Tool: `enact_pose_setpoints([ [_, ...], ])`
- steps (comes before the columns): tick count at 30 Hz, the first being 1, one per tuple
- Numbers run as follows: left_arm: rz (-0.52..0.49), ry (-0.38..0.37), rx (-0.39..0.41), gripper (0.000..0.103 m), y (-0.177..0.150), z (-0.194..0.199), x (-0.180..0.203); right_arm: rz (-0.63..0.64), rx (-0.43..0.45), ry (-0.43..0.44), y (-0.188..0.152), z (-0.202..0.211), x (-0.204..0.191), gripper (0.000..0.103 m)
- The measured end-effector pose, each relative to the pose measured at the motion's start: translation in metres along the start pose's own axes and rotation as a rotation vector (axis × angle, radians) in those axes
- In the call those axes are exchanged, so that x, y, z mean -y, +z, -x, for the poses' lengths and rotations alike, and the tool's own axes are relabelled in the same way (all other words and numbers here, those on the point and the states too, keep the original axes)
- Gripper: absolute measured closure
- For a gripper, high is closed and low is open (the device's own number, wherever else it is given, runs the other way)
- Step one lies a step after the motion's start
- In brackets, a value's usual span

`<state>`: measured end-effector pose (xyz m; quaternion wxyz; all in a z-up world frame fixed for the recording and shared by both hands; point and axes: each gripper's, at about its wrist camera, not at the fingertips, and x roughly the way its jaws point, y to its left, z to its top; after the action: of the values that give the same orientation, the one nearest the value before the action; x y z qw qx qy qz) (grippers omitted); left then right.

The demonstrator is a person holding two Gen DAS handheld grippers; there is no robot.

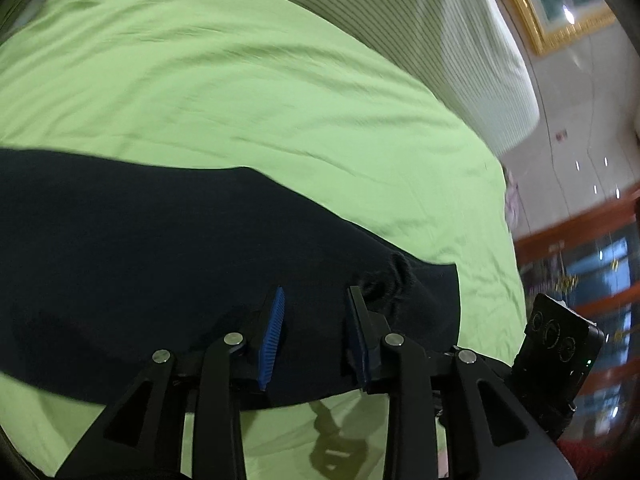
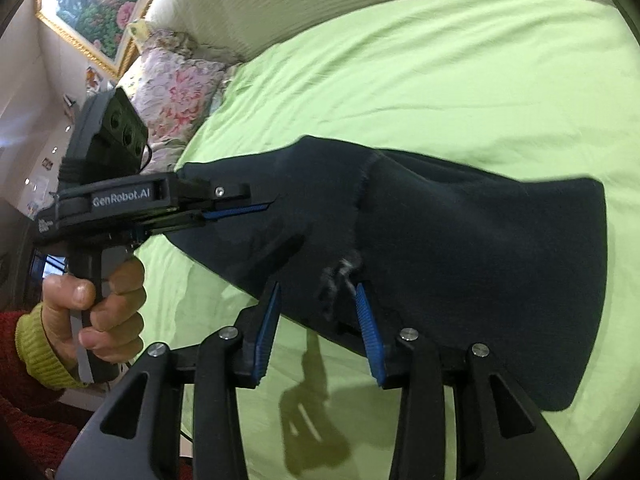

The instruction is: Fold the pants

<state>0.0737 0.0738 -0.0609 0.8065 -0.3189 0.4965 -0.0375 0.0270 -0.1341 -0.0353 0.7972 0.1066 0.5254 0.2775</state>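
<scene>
The dark navy soft-knit pants (image 2: 440,240) lie as a compact doubled slab across the middle of the right wrist view, on the light green bedsheet (image 2: 400,80), so at least one fold looks done; a further fold or smoothing may remain. The right gripper (image 2: 318,300) at lower centre stands spread, its blue ribbed pads (image 2: 266,332) on either side of the cloth's near edge without pinching it. The left gripper (image 1: 316,300) is likewise spread over the pants' edge, gripping nothing. At upper left sit a floral quilted pillow (image 2: 176,92) and a gold-framed painting (image 2: 100,8), both clear of the work; nothing blocks the pants.
</scene>
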Motion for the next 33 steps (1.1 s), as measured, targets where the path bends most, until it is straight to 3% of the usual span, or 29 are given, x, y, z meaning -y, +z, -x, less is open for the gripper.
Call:
enact_pose_setpoints([
  [10,0.19,0.044,0.132,0.064,-0.023,0.06,-0.057,0.086,-0.022,0.038,0.025,-0.02,-0.033,0.063],
  [15,0.285,0.079,0.194,0.054,-0.035,0.088,-0.089,0.142,-0.048,0.057,0.036,-0.032,-0.051,0.063],
  [25,0.452,0.134,0.295,0.054,-0.06,0.135,-0.152,0.309,-0.127,0.065,0.075,-0.079,-0.098,0.062],
  [33,0.578,0.151,0.337,0.05,-0.07,0.15,-0.193,0.455,-0.207,0.048,0.113,-0.13,-0.133,0.062],
])
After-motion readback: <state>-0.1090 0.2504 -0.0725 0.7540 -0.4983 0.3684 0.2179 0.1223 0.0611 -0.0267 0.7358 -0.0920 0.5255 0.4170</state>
